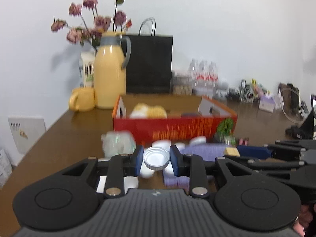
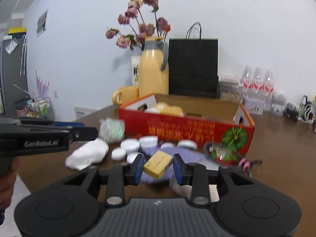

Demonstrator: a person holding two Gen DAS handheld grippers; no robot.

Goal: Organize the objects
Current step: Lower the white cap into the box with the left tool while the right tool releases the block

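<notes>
The left claw point(image 1: 156, 159) holds a round white lid point(image 1: 156, 158) tight between its 2 blue pads. The right claw point(image 2: 158, 165) holds a yellow block point(image 2: 158, 164) that sits tilted between its pads. Both things are up in the air, just above the mess on the brown table point(image 2: 280, 158).

I think the block could slip out, because it sits crooked and only its corners seem to be pinched. The lid is thin, so it could pop out too if it bumps something.

Under the claws lie more white lids point(image 2: 130, 145), a purple cloth point(image 2: 189, 156) and a white rag point(image 2: 86, 155). A little farther back is the red box point(image 2: 187, 130), open on top. It has some yellow and white soft things point(image 2: 167, 108) inside at its left end. The rest of the box looks bare. Behind it stand a yellow mug point(image 2: 124, 94), a yellow jug point(image 2: 153, 69) and a black bag point(image 2: 193, 67).
</notes>
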